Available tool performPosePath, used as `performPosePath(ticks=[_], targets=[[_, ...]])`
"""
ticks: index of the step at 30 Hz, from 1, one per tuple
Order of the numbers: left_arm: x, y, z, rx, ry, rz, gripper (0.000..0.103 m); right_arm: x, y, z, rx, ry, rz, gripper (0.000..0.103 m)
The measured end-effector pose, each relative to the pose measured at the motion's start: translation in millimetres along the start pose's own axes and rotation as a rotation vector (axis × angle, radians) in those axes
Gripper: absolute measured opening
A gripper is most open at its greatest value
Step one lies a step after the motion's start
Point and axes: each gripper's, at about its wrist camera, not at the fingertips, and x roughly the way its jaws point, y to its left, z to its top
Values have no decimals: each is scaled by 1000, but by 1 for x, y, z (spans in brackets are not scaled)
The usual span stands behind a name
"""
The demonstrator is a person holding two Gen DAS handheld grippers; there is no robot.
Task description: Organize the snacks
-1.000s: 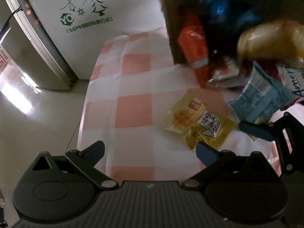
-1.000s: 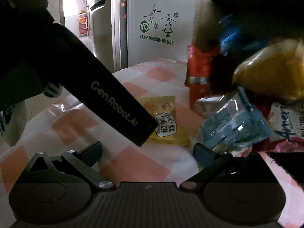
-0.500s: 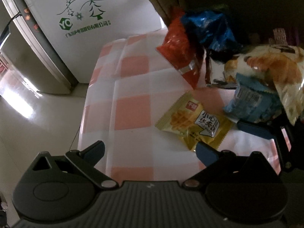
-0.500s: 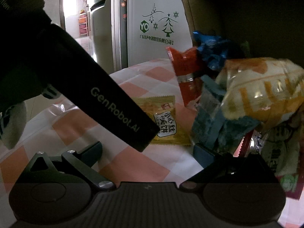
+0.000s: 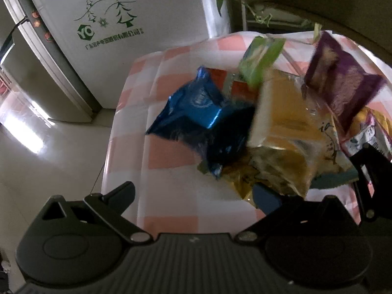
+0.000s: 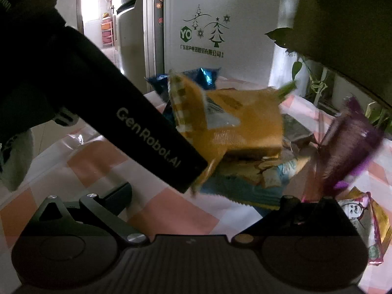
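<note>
Both my claws, left gripper [image 5: 193, 193] and right gripper [image 6: 196, 193], gape empty beside the snack packets [image 5: 281, 127] heaped on the checked tablecloth [image 5: 171, 152]; light, crinkly, slippery, so I'd pinch a sealed edge.

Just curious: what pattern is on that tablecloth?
Pink-and-white checks on the tablecloth, clearest in the left wrist view.

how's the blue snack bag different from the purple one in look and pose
The blue snack bag is shiny metallic foil; the purple snack bag is duller, with a pale printed picture. The blue one lies crumpled on the left of the pile, low against the checked tablecloth; the purple one sits tilted at the right, higher up and motion-blurred. Both are sealed packets, and neither is in a gripper.
</note>
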Motion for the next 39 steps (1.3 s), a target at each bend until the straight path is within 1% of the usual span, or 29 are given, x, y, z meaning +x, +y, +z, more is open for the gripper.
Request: performPosePath(ticks=[10, 14, 20, 29, 36, 39], targets=[[-5, 2, 0, -11, -19, 11, 102, 1, 1, -1, -1, 0, 0, 103], [-13, 2, -3, -6, -38, 17, 102, 1, 1, -1, 0, 0, 0, 103], [-31, 7, -4, -27, -65, -24, 102, 0, 0, 0, 0, 0, 0, 103], [-51, 13, 2, -17, -69, -65, 102, 0, 1, 0, -1, 1, 0, 103], [-66, 14, 1, 22, -69, -89, 102, 0, 0, 1, -1, 1, 1, 103], [-68, 16, 0, -11, -72, -111, 102, 0, 0, 0, -1, 1, 1, 103]])
